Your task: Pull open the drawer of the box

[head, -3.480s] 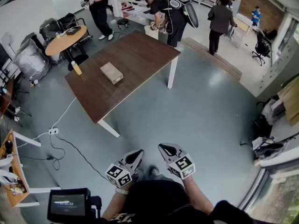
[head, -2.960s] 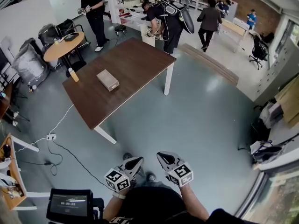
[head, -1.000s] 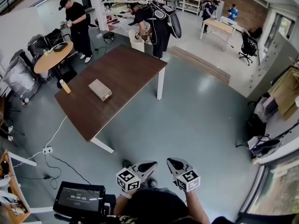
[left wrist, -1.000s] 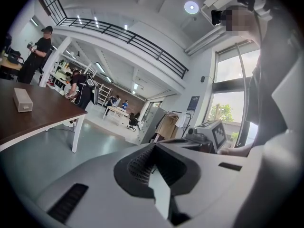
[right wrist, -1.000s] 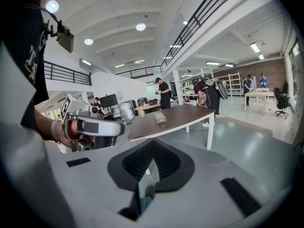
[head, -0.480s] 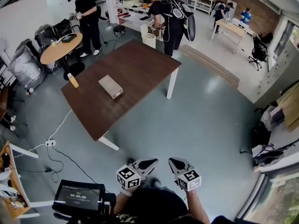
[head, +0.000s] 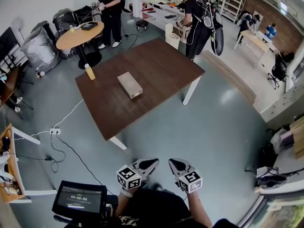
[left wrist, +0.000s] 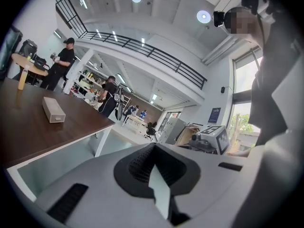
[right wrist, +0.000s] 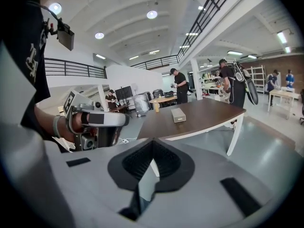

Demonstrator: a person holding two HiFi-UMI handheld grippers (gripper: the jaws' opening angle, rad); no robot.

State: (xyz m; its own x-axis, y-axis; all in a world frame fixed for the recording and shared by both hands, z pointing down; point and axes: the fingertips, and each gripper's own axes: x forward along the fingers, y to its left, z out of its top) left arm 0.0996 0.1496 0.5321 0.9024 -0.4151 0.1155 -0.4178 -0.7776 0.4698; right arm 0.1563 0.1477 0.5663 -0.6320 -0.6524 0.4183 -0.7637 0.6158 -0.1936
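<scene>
The left gripper (head: 151, 163) and right gripper (head: 175, 164) are both clenched on nothing, well short of the box (head: 130, 85), which lies far ahead on the brown table (head: 161, 65). Arriving clenched, they would likely shove the box rather than catch its drawer. The cable (head: 71, 146) ahead-left could trip the person. People work in the room beyond.

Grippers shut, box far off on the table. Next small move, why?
Probably step toward the table: the box lies on it well beyond the left gripper and right gripper, both shut, empty and held close to the body.
</scene>
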